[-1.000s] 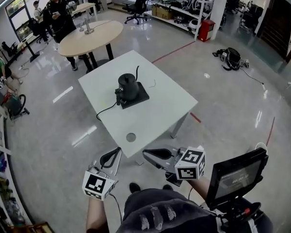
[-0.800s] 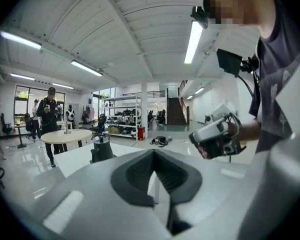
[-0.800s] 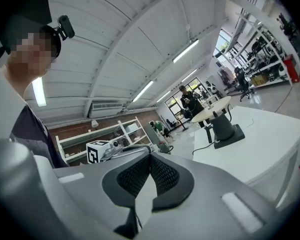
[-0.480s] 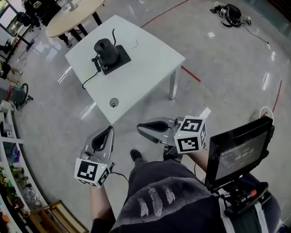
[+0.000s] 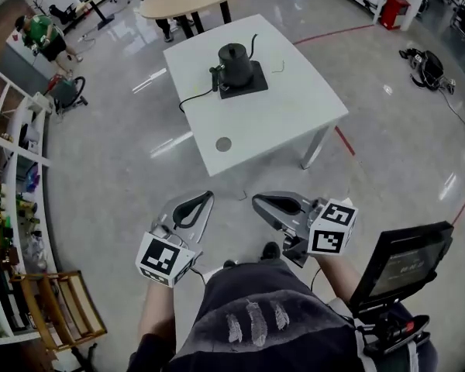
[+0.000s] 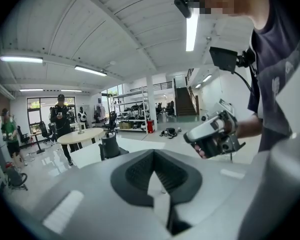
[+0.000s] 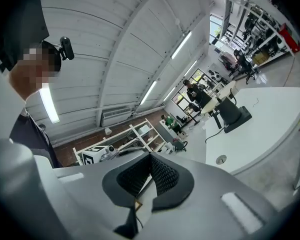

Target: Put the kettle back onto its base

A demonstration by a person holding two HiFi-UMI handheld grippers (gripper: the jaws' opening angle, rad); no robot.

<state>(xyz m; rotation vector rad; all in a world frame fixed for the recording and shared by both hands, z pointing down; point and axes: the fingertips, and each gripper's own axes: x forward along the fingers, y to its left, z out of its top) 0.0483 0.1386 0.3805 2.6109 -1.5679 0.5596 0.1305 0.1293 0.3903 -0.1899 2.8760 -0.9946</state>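
Holding left gripper (image 5: 204,198) and right gripper (image 5: 260,202) shut on nothing, well apart from the kettle (image 5: 235,62), seen upright on its base (image 5: 248,88) on the white table (image 5: 294,122) (job seemingly done). Risking a snagged black cord (image 5: 194,98) — or a toppled kettle — if reaching in carelessly. No legible writing found — only square markers.
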